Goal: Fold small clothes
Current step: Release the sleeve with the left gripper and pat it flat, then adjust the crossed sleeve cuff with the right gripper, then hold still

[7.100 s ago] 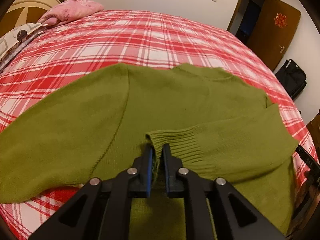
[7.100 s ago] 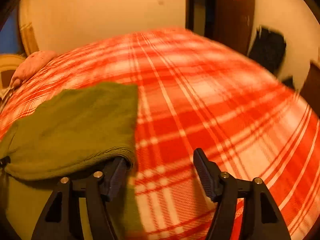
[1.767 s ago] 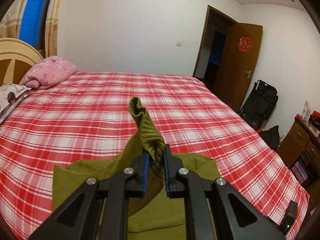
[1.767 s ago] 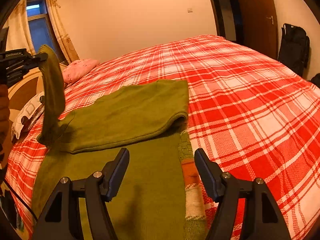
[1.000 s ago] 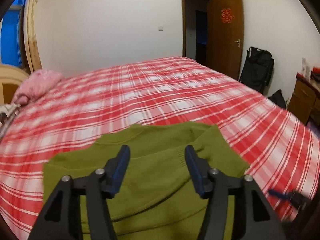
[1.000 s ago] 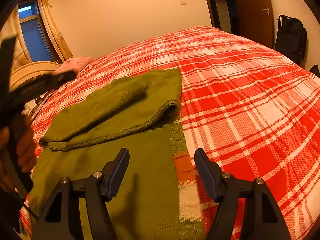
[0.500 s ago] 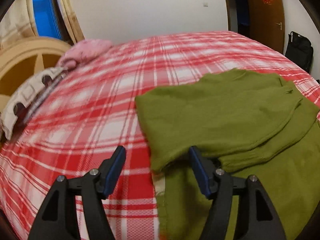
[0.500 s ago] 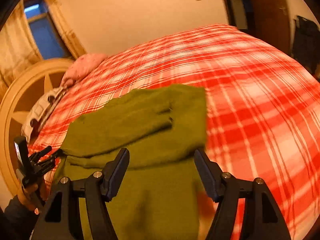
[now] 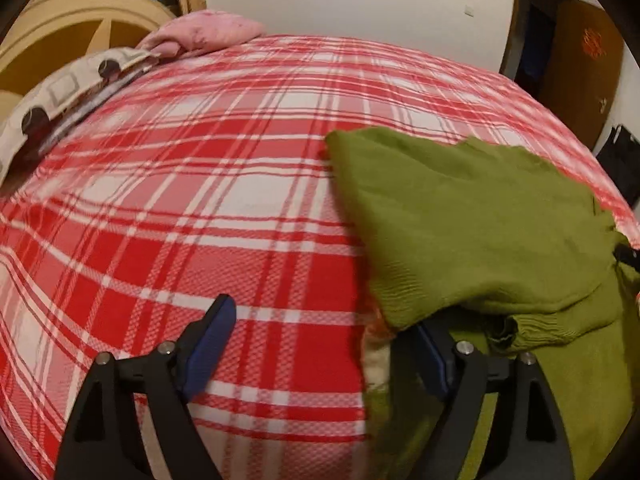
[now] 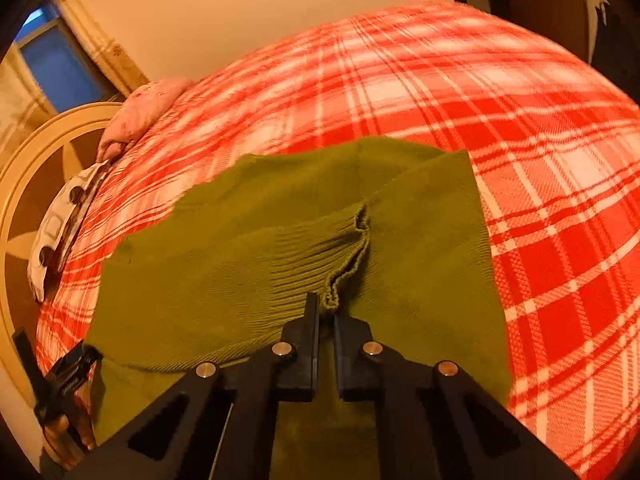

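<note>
An olive green sweater (image 9: 472,216) lies on the red plaid bed (image 9: 200,184) with both sleeves folded across its body. My left gripper (image 9: 320,336) is open and low at the sweater's left edge; its right finger sits under the folded shoulder edge, its left finger over bare bedspread. In the right wrist view the sweater (image 10: 420,248) fills the middle. My right gripper (image 10: 326,312) is shut on the ribbed sleeve cuff (image 10: 344,264) lying on the sweater's middle. The left gripper also shows at the lower left of the right wrist view (image 10: 60,380), held by a hand.
A pink pillow (image 9: 204,32) and a patterned cushion (image 9: 60,92) lie at the head of the bed by the round wooden headboard (image 9: 80,28). A brown door (image 9: 580,64) and a black bag (image 9: 620,160) stand to the right.
My left gripper let go of the sleeve, opened, and dropped to the sweater's left edge. My right gripper moved in over the sweater and closed on the sleeve cuff.
</note>
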Available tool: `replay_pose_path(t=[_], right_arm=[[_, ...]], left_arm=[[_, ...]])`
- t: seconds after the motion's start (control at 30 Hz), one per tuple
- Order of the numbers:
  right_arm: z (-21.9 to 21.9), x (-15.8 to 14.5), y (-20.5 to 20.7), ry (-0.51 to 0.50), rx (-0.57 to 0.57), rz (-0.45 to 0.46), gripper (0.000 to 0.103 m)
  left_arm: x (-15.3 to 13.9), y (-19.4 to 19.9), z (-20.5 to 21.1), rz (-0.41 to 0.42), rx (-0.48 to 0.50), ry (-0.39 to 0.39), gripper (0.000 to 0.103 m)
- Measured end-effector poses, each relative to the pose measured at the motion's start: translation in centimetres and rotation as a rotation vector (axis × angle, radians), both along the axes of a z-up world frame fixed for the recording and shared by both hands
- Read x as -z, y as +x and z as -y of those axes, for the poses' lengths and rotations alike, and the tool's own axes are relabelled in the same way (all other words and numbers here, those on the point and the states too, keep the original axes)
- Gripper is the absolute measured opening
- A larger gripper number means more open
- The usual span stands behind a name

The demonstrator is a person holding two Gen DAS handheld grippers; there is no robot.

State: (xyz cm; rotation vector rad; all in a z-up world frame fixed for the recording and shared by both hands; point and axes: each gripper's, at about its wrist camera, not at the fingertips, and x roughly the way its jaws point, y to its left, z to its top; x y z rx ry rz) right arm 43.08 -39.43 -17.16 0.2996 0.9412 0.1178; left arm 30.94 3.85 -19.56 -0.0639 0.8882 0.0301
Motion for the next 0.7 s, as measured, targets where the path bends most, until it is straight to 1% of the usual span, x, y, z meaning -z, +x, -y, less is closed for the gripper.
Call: replay_pose_path(t=[0.1,0.2,0.27,0.3,0.33,0.37,0.4,0.43,0.47,0.5,0.57,0.6,0.63,0.7], right_arm=[[-0.3,-1.9,-1.6,-0.030,-0.006,0.056,0.005],[0.1,-2.2,-1.9,-0.040,0.016,0.054,0.005],[0.4,-0.9,-1.5,-0.058,0.021,0.001,0.005],[0.5,0.3,-1.0,-0.066,0.017,-0.045,0.006],[0.7,0.9,-1.1,-0.060,0.022,-0.059,0.006],[1.0,1.2,-1.5,-0.044,0.035,-0.052,0.010],[1.2,1.0,-1.9,-0.043,0.052,-0.042,0.021],[1.3,0.6,-2.3,-0.060,0.070,-0.039,0.029],[1.3,0.3,-2.8,-0.076,0.084,-0.032,0.046],[1.3,-0.2,-3.2,-0.088,0.094,-0.017,0.055],[0.8,-1.5,-4.2,-0.119,0.106,0.025,0.055],[0.1,-2.0,-4.5,-0.131,0.087,0.042,0.055],[-0.7,-2.3,-4.8,-0.134,0.062,0.054,0.055],[-2.6,-2.5,-5.1,-0.135,0.004,0.069,0.055]], left_arm=[[0.0,-0.1,-0.1,0.010,-0.015,0.017,0.086],[0.0,-0.3,-0.8,0.009,-0.035,-0.011,0.086],[0.1,-0.5,-0.7,0.008,-0.022,-0.006,0.086],[0.1,-0.6,-0.7,0.007,-0.021,-0.004,0.086],[-0.1,-0.9,-0.8,0.010,-0.017,-0.003,0.086],[-0.3,-1.3,-0.7,0.019,0.000,0.000,0.085],[-0.6,-1.9,-0.6,0.028,0.007,0.008,0.085],[-0.9,-2.6,-0.6,0.044,0.002,0.015,0.083],[-1.5,-3.4,-0.7,0.078,0.003,0.018,0.082],[-1.9,-4.0,-0.8,0.102,0.008,0.025,0.082],[-3.0,-4.8,-0.9,0.154,-0.002,0.038,0.084],[-3.6,-4.8,-0.8,0.175,-0.002,0.032,0.085],[-3.9,-4.4,-0.7,0.179,-0.001,0.031,0.086],[-4.2,-3.1,-0.1,0.172,0.001,0.025,0.086]])
